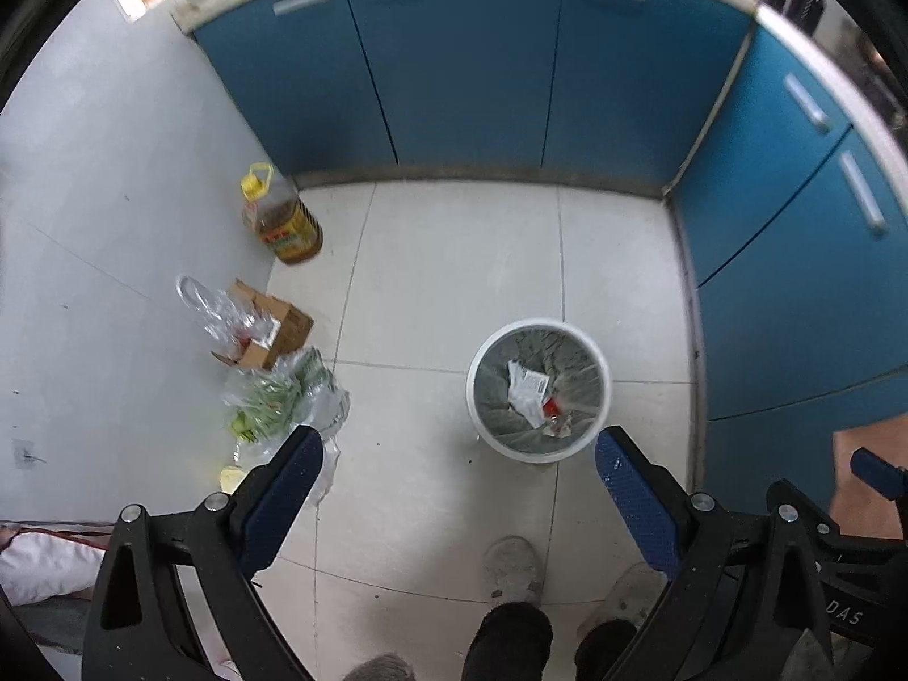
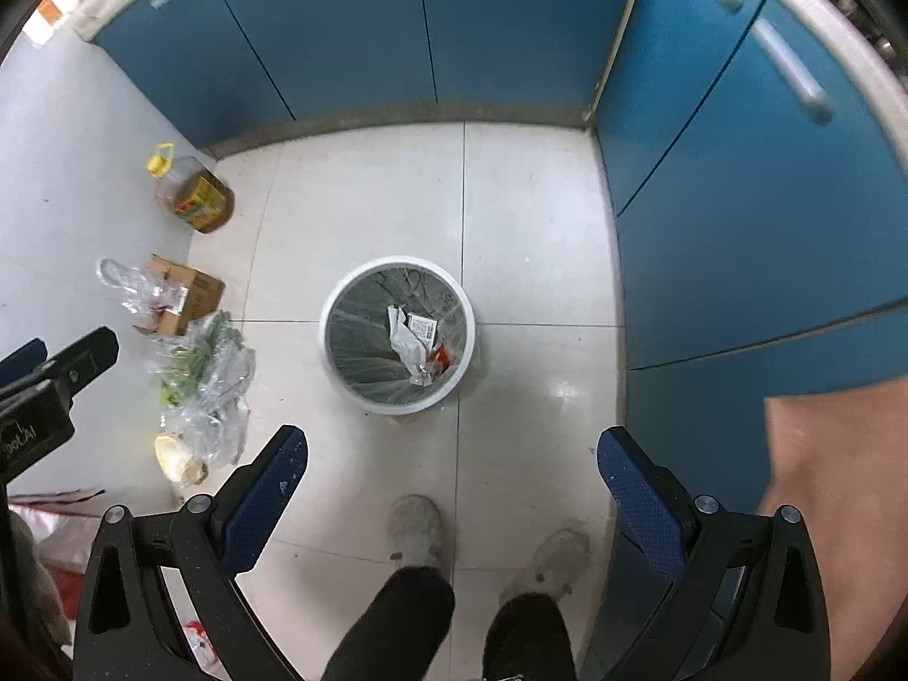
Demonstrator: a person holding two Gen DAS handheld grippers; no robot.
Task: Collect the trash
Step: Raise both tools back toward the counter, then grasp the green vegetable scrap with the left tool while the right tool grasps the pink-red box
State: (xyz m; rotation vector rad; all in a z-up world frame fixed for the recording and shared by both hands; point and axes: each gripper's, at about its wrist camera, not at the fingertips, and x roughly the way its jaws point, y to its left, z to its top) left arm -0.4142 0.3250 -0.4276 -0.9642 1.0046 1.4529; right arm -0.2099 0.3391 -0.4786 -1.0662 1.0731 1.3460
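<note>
1. The blue kitchen cabinets (image 1: 471, 68) wrap around the far and right sides of the pale tiled floor (image 1: 454, 261), meeting in a corner; both cameras look steeply down at that floor.

2. The white round trash bin (image 1: 538, 390), lined with a clear bag, stands on the floor near the right-hand cabinets. In the left wrist view it sits just ahead of the right fingertip, mostly between the two fingers' lines; in the right wrist view (image 2: 397, 335) it lies ahead of the fingers, nearer the left one.

3. Crumpled white wrappers (image 1: 528, 391) with a bit of red packaging lie at the bottom of the bin.

4. Along the left wall, well apart from the bin, stand a bottle of cooking oil (image 1: 284, 221) with a yellow cap, a small open cardboard box (image 1: 278, 329) with clear plastic draped over it, and a clear plastic bag of green vegetables (image 1: 278, 397).

5. The left gripper (image 1: 459, 448) hangs above the floor pointing down, fingers spread wide and holding nothing; its left fingertip overlaps the vegetable bag in the view.

6. The right gripper (image 2: 452, 448) is posed the same way, fingers wide apart and empty, above the person's two pale shoes (image 2: 417, 528).
</note>
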